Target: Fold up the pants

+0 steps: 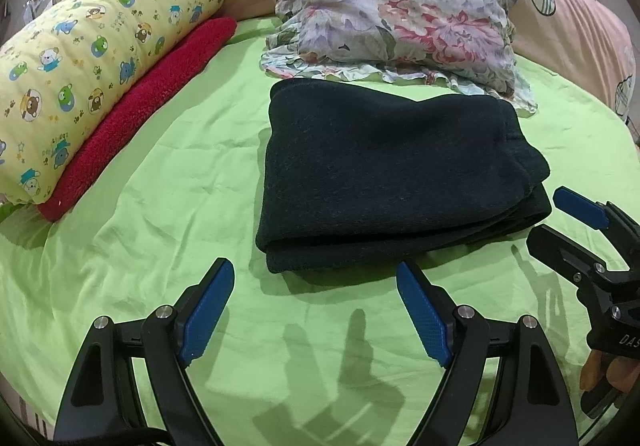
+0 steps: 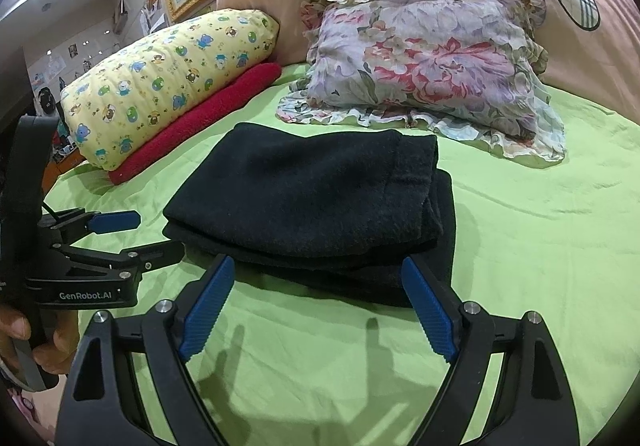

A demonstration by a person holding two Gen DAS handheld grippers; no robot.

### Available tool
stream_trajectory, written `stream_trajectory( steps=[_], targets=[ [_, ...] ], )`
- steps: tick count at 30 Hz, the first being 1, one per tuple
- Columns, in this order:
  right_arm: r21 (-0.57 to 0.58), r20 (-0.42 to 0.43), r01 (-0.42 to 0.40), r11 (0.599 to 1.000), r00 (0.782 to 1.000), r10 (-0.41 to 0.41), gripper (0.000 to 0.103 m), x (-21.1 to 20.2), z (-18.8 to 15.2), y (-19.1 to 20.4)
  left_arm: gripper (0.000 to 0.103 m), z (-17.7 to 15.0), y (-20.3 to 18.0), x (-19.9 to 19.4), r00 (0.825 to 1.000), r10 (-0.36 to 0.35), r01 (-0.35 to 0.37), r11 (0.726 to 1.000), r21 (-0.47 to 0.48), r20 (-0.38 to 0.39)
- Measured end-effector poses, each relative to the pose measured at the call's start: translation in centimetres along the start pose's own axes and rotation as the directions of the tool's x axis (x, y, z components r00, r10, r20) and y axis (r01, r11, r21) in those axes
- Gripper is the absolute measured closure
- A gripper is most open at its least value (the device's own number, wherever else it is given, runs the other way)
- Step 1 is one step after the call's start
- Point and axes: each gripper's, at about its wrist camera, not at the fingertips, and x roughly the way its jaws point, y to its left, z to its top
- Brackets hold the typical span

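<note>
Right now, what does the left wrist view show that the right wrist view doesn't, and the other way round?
Only the left wrist view: the right gripper from outside, open, near the pants' right edge. Only the right wrist view: the left gripper from outside, open, plus the GenRobot.AI label and the hand holding it. Both: folded dark pants on the green sheet, floral pillow, yellow pillow, red towel.
</note>
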Motion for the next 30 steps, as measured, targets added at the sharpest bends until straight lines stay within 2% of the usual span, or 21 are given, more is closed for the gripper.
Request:
stream_trajectory(
  steps=[8, 30],
  targets=[
    [-0.005, 0.004, -0.012, 1.000, 1.000, 0.012, 0.017, -0.06, 0.01, 0.31, 0.019, -0.05, 0.28, -0.19, 1.000, -0.001, 0.001, 1.000, -0.003, 0.003],
    [0.023, 0.012, 0.016, 1.000, 1.000, -0.016, 0.017, -0.24, 0.24, 0.15, 0.019, 0.68, 0.57, 0.33, 1.000, -0.025, 0.025, 1.000, -0.008, -0.008]
  ],
)
